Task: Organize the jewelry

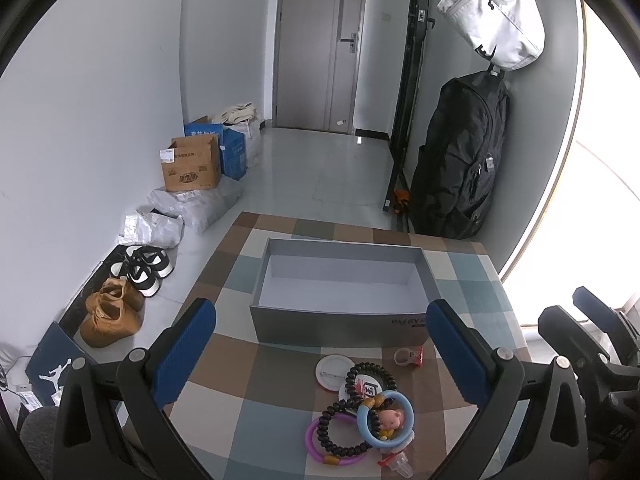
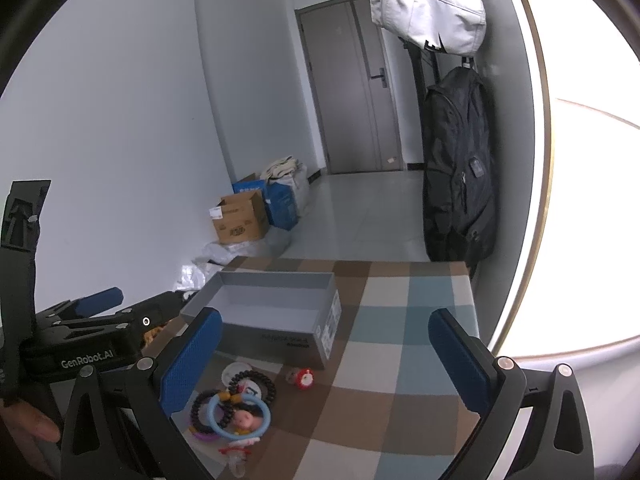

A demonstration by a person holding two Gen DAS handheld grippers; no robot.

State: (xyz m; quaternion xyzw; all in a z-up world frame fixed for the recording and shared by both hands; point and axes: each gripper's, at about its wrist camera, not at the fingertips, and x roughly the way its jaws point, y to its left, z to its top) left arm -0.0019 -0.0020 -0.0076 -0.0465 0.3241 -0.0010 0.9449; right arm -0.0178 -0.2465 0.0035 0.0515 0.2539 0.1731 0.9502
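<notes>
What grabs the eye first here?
The tangle of bright jewelry, with bead bracelets, a blue ring and a pink pig charm, lies on the checked cloth near the left gripper. Just behind it sits an empty grey box. Both grippers are open; the right gripper frames bare cloth.

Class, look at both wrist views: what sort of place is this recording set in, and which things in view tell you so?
Most likely the entrance hallway of a home: a grey front door at the far end, shoes lined along the wall, and a black backpack hanging on a hook. A checked table stands in the foreground.
</notes>
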